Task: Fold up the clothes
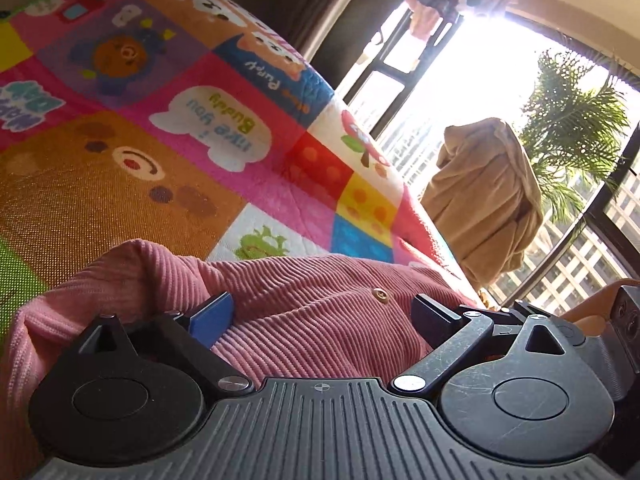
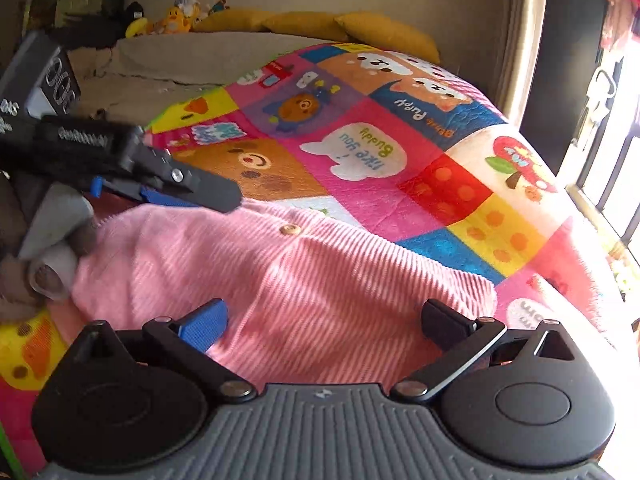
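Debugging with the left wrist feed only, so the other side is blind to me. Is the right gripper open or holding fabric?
Observer: The right gripper is open, jaws spread wide over the pink garment, gripping nothing.
Operator: Where does the garment end on the window side?
Observer: Its edge lies on the quilt, with more quilt showing past it toward the window.
Operator: What's at the head of the bed?
Observer: Yellow pillows, with plush toys beside them.

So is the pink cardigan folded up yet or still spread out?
Partly gathered, not neatly folded. The pink cardigan lies in a rumpled heap on the patchwork quilt, one button showing; both hand-held grippers are open over it.
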`<action>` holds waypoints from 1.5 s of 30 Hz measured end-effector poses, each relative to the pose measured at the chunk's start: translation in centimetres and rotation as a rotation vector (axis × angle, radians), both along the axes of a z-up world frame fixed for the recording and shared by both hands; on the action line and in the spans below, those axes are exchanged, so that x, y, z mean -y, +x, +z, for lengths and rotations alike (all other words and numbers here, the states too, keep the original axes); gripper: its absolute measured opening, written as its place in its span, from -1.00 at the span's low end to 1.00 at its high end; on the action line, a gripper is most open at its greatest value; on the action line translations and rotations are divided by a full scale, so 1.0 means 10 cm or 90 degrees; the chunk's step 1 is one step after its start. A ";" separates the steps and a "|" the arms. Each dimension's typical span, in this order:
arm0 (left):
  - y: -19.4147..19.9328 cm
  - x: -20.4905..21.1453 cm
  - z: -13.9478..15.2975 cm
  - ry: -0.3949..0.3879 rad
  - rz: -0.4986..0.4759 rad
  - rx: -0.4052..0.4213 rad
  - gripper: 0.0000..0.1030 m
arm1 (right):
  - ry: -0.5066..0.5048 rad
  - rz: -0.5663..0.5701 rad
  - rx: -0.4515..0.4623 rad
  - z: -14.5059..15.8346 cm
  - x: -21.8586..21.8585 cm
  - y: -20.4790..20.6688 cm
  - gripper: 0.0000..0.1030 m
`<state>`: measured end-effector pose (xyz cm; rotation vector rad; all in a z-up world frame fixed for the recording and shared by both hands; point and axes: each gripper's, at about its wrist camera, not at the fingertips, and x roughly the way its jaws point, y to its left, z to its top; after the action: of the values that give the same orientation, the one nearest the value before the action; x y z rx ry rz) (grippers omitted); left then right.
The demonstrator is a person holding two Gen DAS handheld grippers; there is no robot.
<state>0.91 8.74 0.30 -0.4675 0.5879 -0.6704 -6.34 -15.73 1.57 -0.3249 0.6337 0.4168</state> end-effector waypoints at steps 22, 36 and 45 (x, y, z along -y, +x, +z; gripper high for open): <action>0.01 -0.24 -0.06 -0.107 0.030 -0.018 1.00 | -0.001 -0.218 0.002 -0.09 0.40 0.37 1.00; 0.02 -0.24 -0.07 -0.105 0.031 -0.022 1.00 | -0.125 -0.323 0.025 -0.09 0.67 0.66 1.00; 0.05 -0.25 -0.10 -0.113 0.033 -0.040 1.00 | -0.052 -0.334 0.067 0.09 0.83 0.65 1.00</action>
<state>1.44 11.28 -0.75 -0.6689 0.5753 -0.6626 0.13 -23.99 2.43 -0.2444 0.6074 -0.1287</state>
